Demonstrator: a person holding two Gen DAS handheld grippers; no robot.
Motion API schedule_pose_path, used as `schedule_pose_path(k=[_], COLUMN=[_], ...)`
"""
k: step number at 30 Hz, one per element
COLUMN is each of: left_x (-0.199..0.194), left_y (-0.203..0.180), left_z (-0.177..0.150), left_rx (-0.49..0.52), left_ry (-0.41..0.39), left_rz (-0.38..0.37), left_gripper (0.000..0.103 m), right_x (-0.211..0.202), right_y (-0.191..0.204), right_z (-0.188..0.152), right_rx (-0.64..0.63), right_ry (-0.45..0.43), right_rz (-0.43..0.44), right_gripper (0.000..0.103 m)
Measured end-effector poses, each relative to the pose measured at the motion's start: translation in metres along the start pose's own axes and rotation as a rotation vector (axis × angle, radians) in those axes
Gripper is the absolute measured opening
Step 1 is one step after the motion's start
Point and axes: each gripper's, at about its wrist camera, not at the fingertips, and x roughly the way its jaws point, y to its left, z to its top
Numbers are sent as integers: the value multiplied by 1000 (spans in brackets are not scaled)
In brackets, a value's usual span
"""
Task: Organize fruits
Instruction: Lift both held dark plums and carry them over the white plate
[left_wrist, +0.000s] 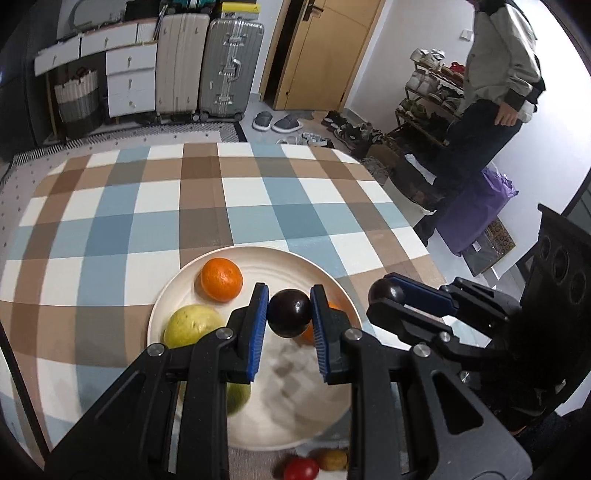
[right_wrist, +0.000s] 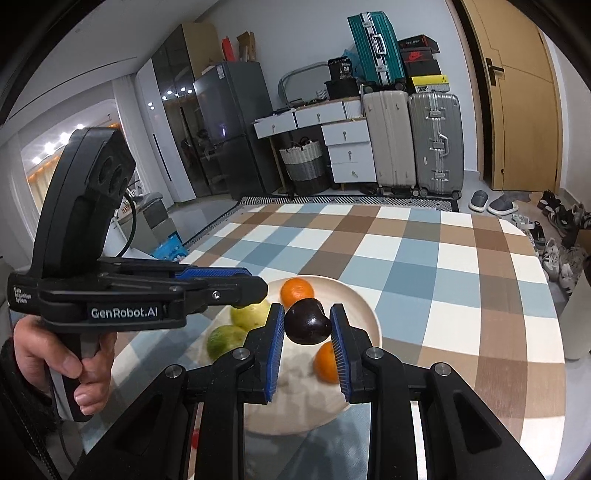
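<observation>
Left wrist view: left gripper (left_wrist: 289, 308) with fingers (left_wrist: 258, 314) clamped on one dark plum (left_wrist: 289, 312), held above a cream plate (left_wrist: 258, 258). The plate sits near the bench's (left_wrist: 147, 206) close edge; the checked cloth beyond it is bare up to the far edge, open room on all sides there. On the plate: one orange (left_wrist: 221, 279) at the far side, one yellow-green fruit (left_wrist: 190, 325) at the left, a second green fruit (left_wrist: 238, 397) largely hidden behind the left finger, and a sliver of a second orange (left_wrist: 308, 334) behind the plum. Off the plate at the near rim: one red fruit (left_wrist: 301, 469) and one yellow fruit (left_wrist: 332, 459), both cut off and blurred. Right gripper (left_wrist: 384, 293) enters from the right, gripping a second dark fruit (left_wrist: 386, 291) at its tip. A person (left_wrist: 498, 74) stands beyond the bench's right edge, head cut off. Right wrist view: right gripper (right_wrist: 307, 325) closed on one dark fruit (right_wrist: 307, 322) over the same plate (right_wrist: 354, 295). Visible here: two oranges (right_wrist: 296, 291) (right_wrist: 325, 362), two green-yellow fruits (right_wrist: 253, 314) (right_wrist: 223, 341), the nearer one blurred. Left gripper (right_wrist: 258, 290) crosses at the left in a hand (right_wrist: 74, 362); its tip hides what it holds. Bench right and far edges are in view, cloth empty toward them. Plate's near rim is blurred.
</observation>
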Motion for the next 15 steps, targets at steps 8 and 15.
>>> schedule_pose_path(k=[8,15], left_x=[45,78], left_y=[11,16], left_z=[17,25], left_rx=[-15,-24], left_ry=[59,110], left_rz=[0,-2], left_gripper=[20,20], right_x=[34,52], right_y=[-17,-29], right_z=[2,-1], right_rx=[21,37], right_ry=[43,75], right_rz=[5,0], right_gripper=[25,25])
